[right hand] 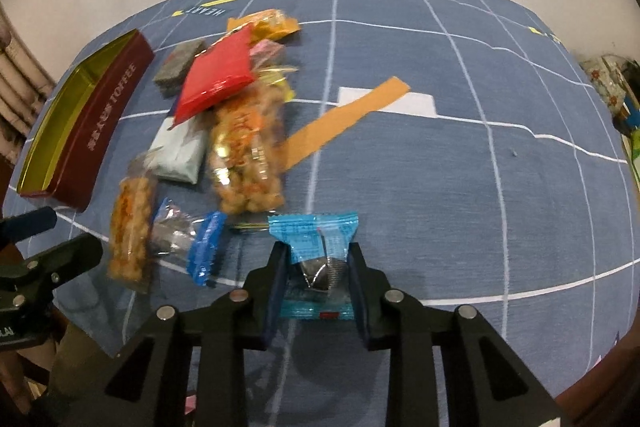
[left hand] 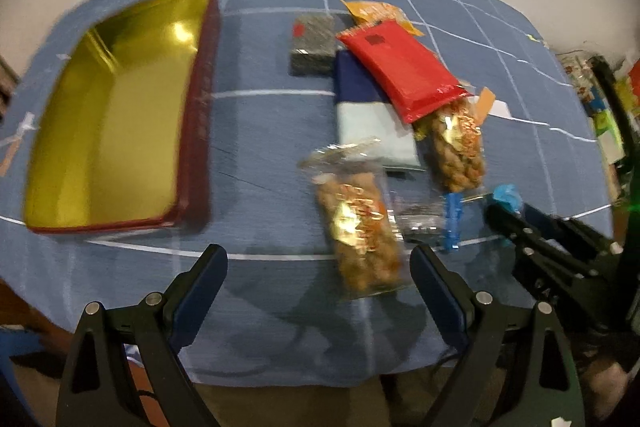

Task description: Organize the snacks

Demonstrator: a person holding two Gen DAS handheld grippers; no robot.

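Observation:
A dark red tin (left hand: 196, 131) with a gold inside stands open on the left; it also shows in the right wrist view (right hand: 100, 123). A snack pile lies to its right: a red packet (left hand: 404, 67), a blue-and-white packet (left hand: 368, 115), a grey block (left hand: 314, 43), two clear bags of fried snacks (left hand: 360, 227) (left hand: 460, 151) and a blue-ended clear wrapper (left hand: 452, 223). My left gripper (left hand: 320, 267) is open and empty, just in front of the near snack bag. My right gripper (right hand: 318, 259) is shut on a light blue wrapped cookie (right hand: 316, 247), held above the cloth.
A blue grid-patterned cloth (right hand: 440, 187) covers the table. An orange strip (right hand: 340, 123) and a white patch (right hand: 400, 103) lie on it right of the pile. The right gripper shows at the right in the left wrist view (left hand: 500, 215). Clutter stands beyond the right table edge (left hand: 600, 99).

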